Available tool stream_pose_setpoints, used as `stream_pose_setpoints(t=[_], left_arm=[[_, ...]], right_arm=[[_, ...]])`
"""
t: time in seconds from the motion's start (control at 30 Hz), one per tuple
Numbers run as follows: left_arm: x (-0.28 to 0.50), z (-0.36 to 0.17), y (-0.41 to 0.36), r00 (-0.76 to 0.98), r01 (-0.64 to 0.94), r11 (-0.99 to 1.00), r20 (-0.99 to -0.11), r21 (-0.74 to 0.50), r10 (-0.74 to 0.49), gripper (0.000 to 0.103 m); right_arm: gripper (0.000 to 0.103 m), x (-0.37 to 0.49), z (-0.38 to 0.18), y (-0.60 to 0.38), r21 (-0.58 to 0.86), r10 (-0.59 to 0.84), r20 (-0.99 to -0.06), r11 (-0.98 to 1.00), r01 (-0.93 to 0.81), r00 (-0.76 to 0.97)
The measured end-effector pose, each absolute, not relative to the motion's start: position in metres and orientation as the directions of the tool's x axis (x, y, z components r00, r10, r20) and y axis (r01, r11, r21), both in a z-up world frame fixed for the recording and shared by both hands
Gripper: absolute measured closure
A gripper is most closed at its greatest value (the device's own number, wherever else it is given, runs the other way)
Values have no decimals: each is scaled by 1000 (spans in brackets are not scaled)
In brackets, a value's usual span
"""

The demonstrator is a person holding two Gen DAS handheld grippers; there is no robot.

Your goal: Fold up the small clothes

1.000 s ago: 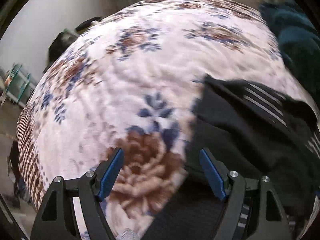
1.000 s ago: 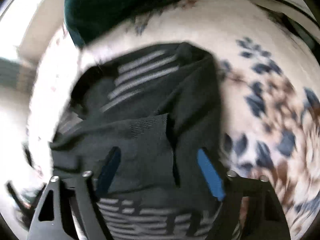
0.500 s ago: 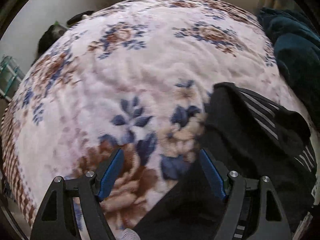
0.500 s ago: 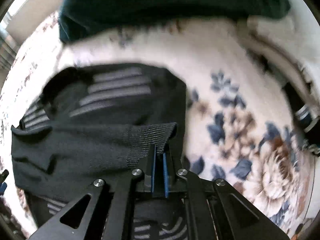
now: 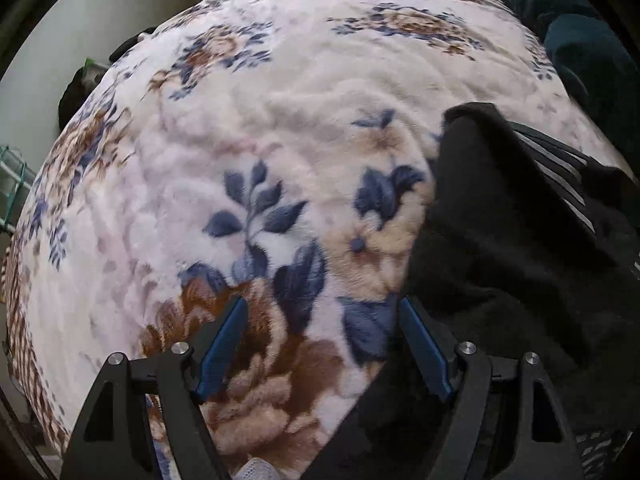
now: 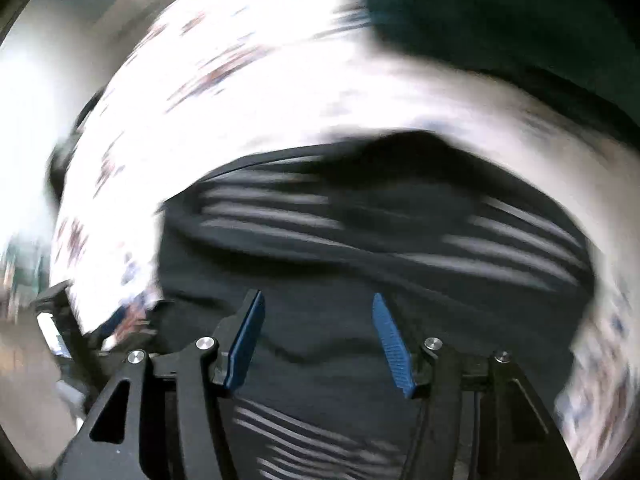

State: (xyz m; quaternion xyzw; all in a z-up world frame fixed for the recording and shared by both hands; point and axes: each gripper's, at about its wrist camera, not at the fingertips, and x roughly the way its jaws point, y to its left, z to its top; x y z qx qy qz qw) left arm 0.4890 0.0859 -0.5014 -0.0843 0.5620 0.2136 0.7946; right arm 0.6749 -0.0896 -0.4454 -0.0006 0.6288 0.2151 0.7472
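Black striped garment [image 5: 516, 240] on floral blanket [image 5: 248, 128], right of left gripper [image 5: 322, 340]; jaws wide, nothing between them. Right wrist view, blurred: garment [image 6: 360, 248] under right gripper [image 6: 318, 340]; jaws just opened, apart, nothing gripped.

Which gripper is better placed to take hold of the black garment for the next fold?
Right, probably. The right gripper has just opened and hangs directly over the black garment, nothing pinched. The left gripper is open over the floral blanket, with the garment only at its right finger.
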Motion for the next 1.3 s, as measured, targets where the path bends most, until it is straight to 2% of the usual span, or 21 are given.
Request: stream_pose_setpoints(t=[0.2, 0.23, 0.27, 0.3, 0.43, 0.57, 0.6, 0.67, 0.73, 0.77, 0.87, 0.9, 0.93, 0.97, 1.0, 1.03, 1.13, 1.3], left_arm=[[483, -518, 100, 247, -492, 869, -947, 59, 204, 26], [483, -519, 101, 247, -496, 867, -948, 53, 200, 26], [483, -520, 101, 246, -497, 866, -949, 52, 198, 26], [484, -521, 101, 246, -497, 867, -949, 49, 195, 26], [485, -524, 102, 245, -492, 869, -952, 42, 185, 26], [484, -523, 102, 250, -483, 875, -953, 30, 171, 26], [484, -521, 103, 253, -482, 876, -953, 27, 168, 26], [482, -518, 105, 256, -474, 880, -952, 28, 169, 26], [481, -517, 106, 257, -467, 884, -951, 34, 172, 26], [481, -518, 104, 253, -462, 886, -951, 43, 178, 26], [482, -519, 101, 246, -454, 889, -950, 63, 193, 26], [483, -520, 100, 243, -452, 889, -950, 68, 196, 26], [483, -521, 100, 241, -453, 889, -950, 71, 198, 26], [483, -522, 99, 241, -454, 888, -950, 70, 198, 26], [484, -523, 97, 239, -455, 888, -951, 71, 198, 26], [485, -523, 97, 237, -455, 887, -951, 71, 197, 26], [486, -523, 96, 236, -452, 889, -951, 73, 198, 26], [482, -502, 101, 254, -467, 882, -946, 60, 199, 26]], right_arm=[[45, 715, -490, 44, 260, 317, -948, 807, -531, 16], [54, 720, -493, 52, 260, 314, -949, 807, -530, 12], [70, 726, -496, 58, 271, 325, -946, 807, -525, 11], [94, 735, -499, 58, 272, 324, -946, 825, -495, 19], [95, 779, -518, 27, 320, 335, -942, 916, -241, 22], [95, 798, -526, 3, 357, 358, -934, 926, -126, -11], [94, 798, -518, 3, 358, 361, -932, 923, -142, 0], [83, 792, -503, 13, 384, 393, -919, 896, -221, -3], [44, 785, -492, 33, 405, 423, -906, 863, -301, -7], [41, 783, -491, 43, 392, 415, -910, 854, -343, -6], [41, 777, -511, 89, 279, 291, -956, 837, -470, -48], [44, 775, -520, 102, 268, 272, -960, 825, -497, -67], [67, 772, -528, 114, 206, 216, -975, 821, -533, -46], [84, 773, -532, 117, 154, 171, -985, 827, -541, -19], [94, 778, -534, 114, 158, 177, -984, 851, -501, -10], [99, 784, -533, 105, 200, 215, -976, 878, -436, -14], [103, 803, -531, 69, 263, 276, -961, 932, -250, 19], [100, 812, -532, 27, 451, 442, -892, 885, -114, -98]])
